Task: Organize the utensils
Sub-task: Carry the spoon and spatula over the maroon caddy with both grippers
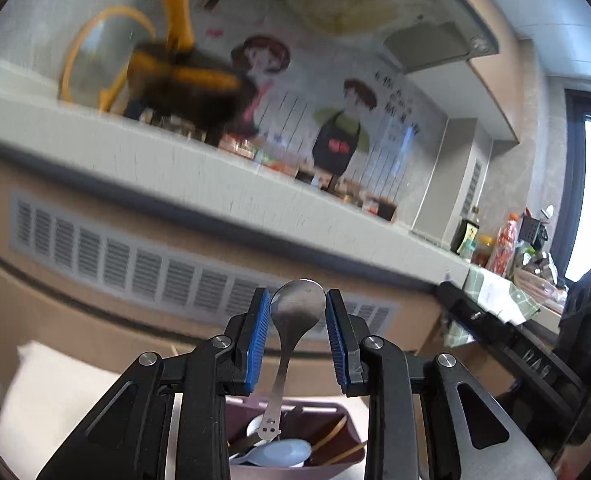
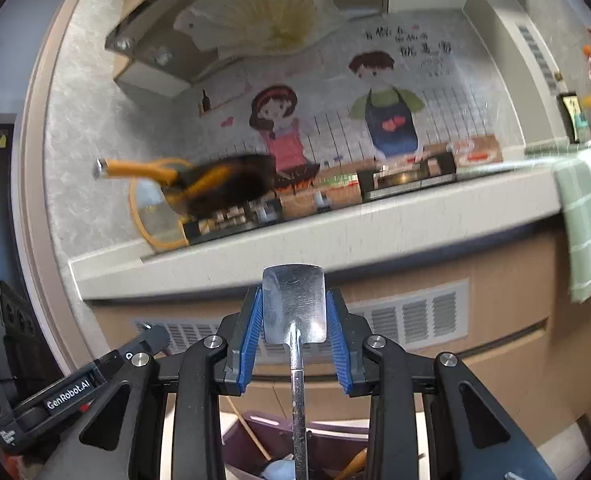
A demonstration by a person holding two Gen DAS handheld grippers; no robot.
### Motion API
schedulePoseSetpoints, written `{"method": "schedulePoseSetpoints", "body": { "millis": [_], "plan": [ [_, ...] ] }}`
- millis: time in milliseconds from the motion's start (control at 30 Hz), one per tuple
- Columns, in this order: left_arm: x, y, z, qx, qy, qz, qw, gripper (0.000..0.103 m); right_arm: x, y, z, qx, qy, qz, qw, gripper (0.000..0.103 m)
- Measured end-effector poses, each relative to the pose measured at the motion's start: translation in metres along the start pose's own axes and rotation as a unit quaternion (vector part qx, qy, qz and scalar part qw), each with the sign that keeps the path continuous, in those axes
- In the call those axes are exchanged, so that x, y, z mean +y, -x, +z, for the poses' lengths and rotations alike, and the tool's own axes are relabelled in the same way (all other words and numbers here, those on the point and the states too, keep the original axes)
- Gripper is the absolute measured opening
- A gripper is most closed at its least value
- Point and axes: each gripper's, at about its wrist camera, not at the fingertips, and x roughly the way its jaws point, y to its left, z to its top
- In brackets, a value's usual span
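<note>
My left gripper [image 1: 298,312] is shut on the bowl of a round steel spoon [image 1: 295,316], held upright with its handle hanging down over a dark purple utensil holder [image 1: 351,464]. The holder contains a pale blue spoon [image 1: 281,453], a white spoon and wooden chopsticks [image 1: 329,436]. My right gripper [image 2: 294,312] is shut on the head of a square-headed steel spoon [image 2: 294,304], whose handle points down into the same purple holder [image 2: 319,444]. The left gripper's body [image 2: 71,392] shows at the lower left of the right wrist view.
A grey kitchen counter [image 2: 295,240] runs across ahead, over cabinets with a vent grille [image 2: 415,316]. A black pan with orange handle [image 2: 215,184] sits on the stove. Bottles and jars [image 1: 503,244] stand at the counter's right end. A green towel [image 2: 583,224] hangs over the edge.
</note>
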Motion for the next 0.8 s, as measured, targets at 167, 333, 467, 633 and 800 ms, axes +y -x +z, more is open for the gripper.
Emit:
{"method": "schedulePoseSetpoints", "body": {
  "millis": [167,333,467,633,800],
  "plan": [
    [0.015,-0.023,-0.01,0.015,0.008,0.001,0.9999,0.029,0.0,-0.029,-0.027,0.01,0.026,-0.009,1.0,0.03],
    [0.028,-0.035,-0.022,0.02,0.016,0.005,0.9997,0.029,-0.006,-0.048,-0.04,0.014,0.021,-0.021,0.999,0.03],
    [0.039,-0.049,-0.033,0.031,0.032,0.003,0.999,0.029,-0.011,-0.06,-0.052,0.012,0.013,-0.022,1.0,0.03],
    [0.048,-0.062,-0.053,0.06,0.039,0.003,0.9974,0.03,-0.02,-0.064,-0.076,0.017,0.005,-0.015,1.0,0.031],
    [0.051,-0.062,-0.077,0.112,0.027,0.021,0.9931,0.04,-0.027,-0.042,-0.098,0.062,0.012,-0.023,0.998,0.03]
  ]
}}
